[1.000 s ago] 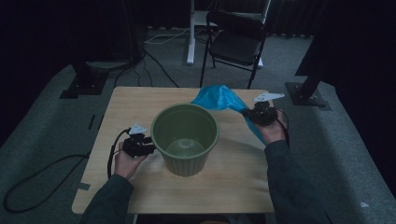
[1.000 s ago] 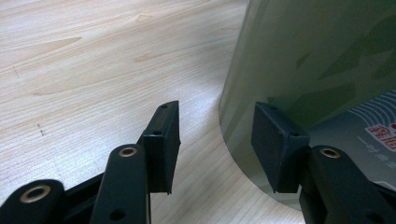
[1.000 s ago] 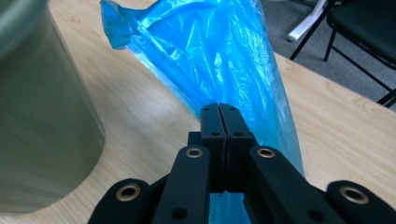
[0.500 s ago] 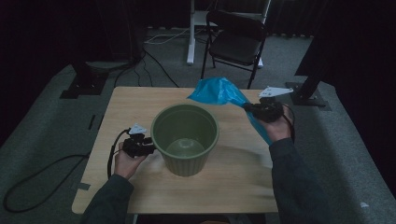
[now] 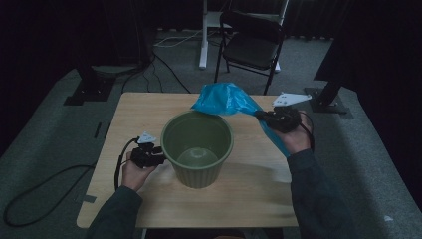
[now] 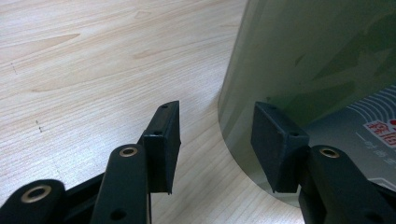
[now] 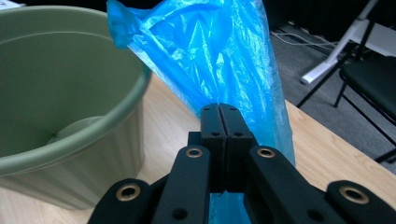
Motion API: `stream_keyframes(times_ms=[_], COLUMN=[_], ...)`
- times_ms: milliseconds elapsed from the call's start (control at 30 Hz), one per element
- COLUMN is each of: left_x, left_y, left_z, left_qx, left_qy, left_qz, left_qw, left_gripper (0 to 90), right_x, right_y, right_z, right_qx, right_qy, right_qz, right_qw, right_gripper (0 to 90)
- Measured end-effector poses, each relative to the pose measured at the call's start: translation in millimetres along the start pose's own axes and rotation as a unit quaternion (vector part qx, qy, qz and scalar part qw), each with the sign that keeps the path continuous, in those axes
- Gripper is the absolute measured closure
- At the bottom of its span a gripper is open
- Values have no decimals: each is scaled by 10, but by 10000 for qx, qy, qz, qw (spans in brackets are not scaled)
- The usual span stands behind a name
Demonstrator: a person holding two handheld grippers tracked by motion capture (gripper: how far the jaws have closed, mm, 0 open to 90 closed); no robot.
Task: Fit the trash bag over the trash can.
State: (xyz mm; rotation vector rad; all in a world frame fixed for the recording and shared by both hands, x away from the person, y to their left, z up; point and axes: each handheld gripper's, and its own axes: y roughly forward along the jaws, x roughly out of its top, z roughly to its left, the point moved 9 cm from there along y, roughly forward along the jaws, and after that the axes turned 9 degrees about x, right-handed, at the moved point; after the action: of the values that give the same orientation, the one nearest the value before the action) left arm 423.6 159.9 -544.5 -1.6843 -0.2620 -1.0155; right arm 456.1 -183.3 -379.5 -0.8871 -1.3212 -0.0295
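Blue plastic bag held up just behind the green bucket.
The right gripper pinches the bag above the counter; the left gripper, jaws wide, straddles the bucket's wall at its left side.

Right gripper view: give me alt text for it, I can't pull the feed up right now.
The right gripper is shut on a crumpled blue plastic bag, which rises above the jaws beside the rim of a green bin. The bin stands on a light wooden table, and a black chair stands on the floor beyond.
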Motion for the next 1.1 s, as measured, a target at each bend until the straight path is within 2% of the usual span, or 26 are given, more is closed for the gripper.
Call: stream_keyframes(times_ms=[100, 333, 500, 867, 1100], left_x=[1, 4, 3, 1, 2], left_y=[-1, -3, -4, -4, -7], left_z=[3, 3, 2, 1, 2], left_qx=[12, 2, 3, -9, -20], left_qy=[3, -27, -32, -45, -62], left_qz=[-10, -32, -35, -35, -43], left_qw=[10000, 10000, 10000, 10000, 10000], left_gripper=[523, 521, 520, 520, 516], right_x=[11, 0, -12, -98, -123], right_y=[-15, -62, -63, 96, 205], right_z=[55, 276, 349, 511, 622], right_qx=[71, 315, 391, 645, 817], right_qy=[-75, -426, -566, -874, -1058], right_qz=[-32, 78, 146, 455, 671], right_qw=[9999, 9986, 9975, 9930, 9888], right_gripper=[896, 895, 895, 892, 891])
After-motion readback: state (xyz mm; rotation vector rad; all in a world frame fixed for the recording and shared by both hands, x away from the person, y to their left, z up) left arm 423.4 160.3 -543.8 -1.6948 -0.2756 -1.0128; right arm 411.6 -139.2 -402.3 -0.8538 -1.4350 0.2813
